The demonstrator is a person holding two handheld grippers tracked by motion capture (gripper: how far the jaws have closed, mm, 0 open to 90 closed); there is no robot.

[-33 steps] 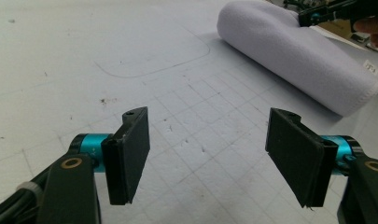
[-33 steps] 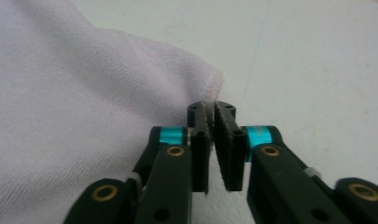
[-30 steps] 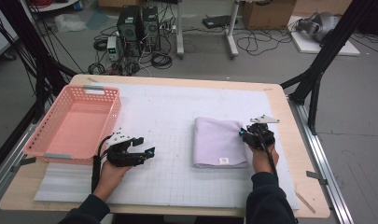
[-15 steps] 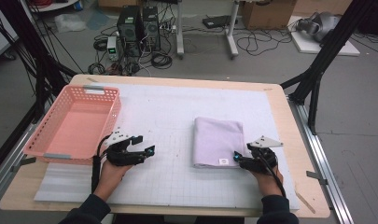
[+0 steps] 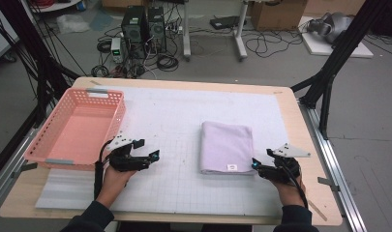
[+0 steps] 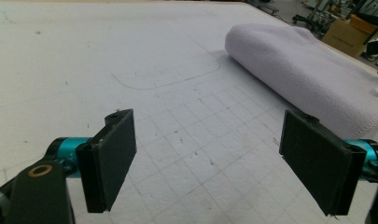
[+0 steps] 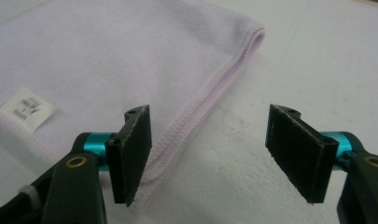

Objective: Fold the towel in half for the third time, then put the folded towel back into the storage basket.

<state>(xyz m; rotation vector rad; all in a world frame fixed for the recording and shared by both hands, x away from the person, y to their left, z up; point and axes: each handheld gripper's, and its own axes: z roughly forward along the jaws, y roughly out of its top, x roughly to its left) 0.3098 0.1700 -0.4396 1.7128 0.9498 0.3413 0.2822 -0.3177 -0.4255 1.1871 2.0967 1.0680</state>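
Right tongs [image 5: 257, 166] withdrawn off towel [image 5: 226, 146], far corner cropped

We can't read the towel's [image 7: 107, 60] label [image 7: 27, 109], its print blurred, our left gripper view crops the towel's far end

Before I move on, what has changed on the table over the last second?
The right tongs came back from the folded towel's far right edge to its near right corner; their jaws have just been opening, with nothing gripped. The left tongs kept their place and opened wider, with nothing between the jaws. The towel and the pink basket stayed put.
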